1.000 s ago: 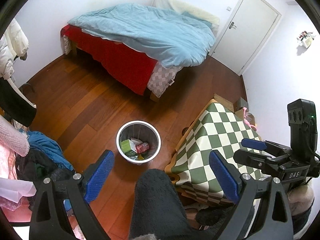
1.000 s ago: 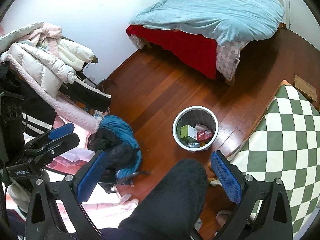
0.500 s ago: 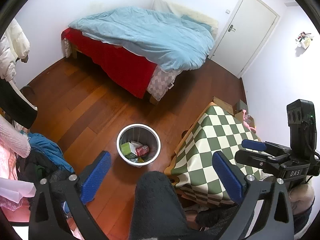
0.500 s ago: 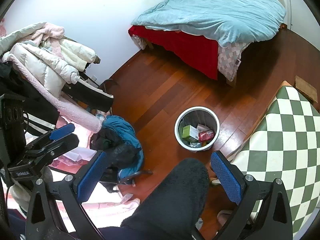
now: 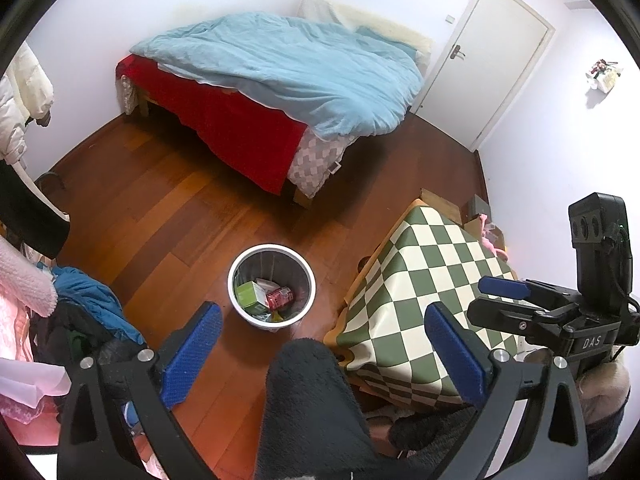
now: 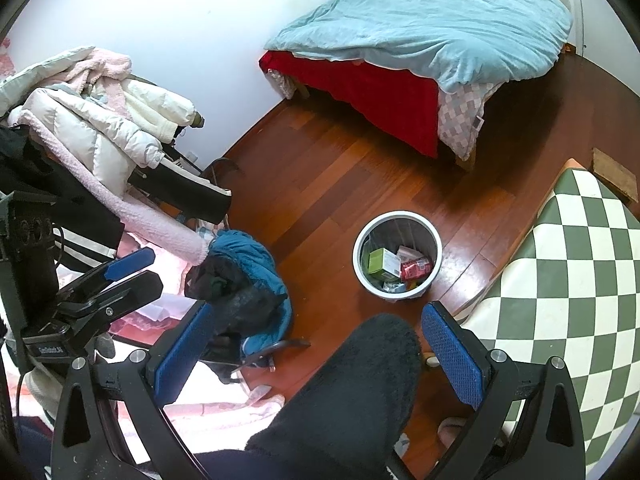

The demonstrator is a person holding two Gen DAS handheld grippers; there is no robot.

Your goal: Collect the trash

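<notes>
A: Left wrist view. The left gripper [image 5: 320,344] was released, blue pads wide apart, nothing between them. The waste bin [image 5: 240,308] stood on the wood floor, beyond and between the pads. Inside the bin: a green carton [image 5: 250,295], a red packet [image 5: 281,297] and paler scraps. The checkered table [image 5: 424,284] sat just right of the bin; the bed [image 5: 280,80] lay well beyond it. The right gripper [image 5: 516,300] showed far right of the bin, over the table, side-on; from here I could not tell its spread.

B: Right wrist view. The right gripper [image 6: 316,352] was also released and empty. The bin [image 6: 362,272] lay ahead; the same carton [image 6: 382,261] and red packet [image 6: 416,269] rested in it. A clothes pile [image 6: 244,276] sat left of the bin, the table [image 6: 580,280] right of it. The left gripper [image 6: 120,276] appeared far left of the bin, side-on.

A: Any loose trash outside the bin?

B: None I could identify. Judgement: collecting looked nearly finished.

A: Risks?

B: The person's dark fleece knee [image 6: 360,380] sat near the bin and hid some floor; scraps there could be missed. A low sweep could knock the light bin over, or snag the clothes.
</notes>
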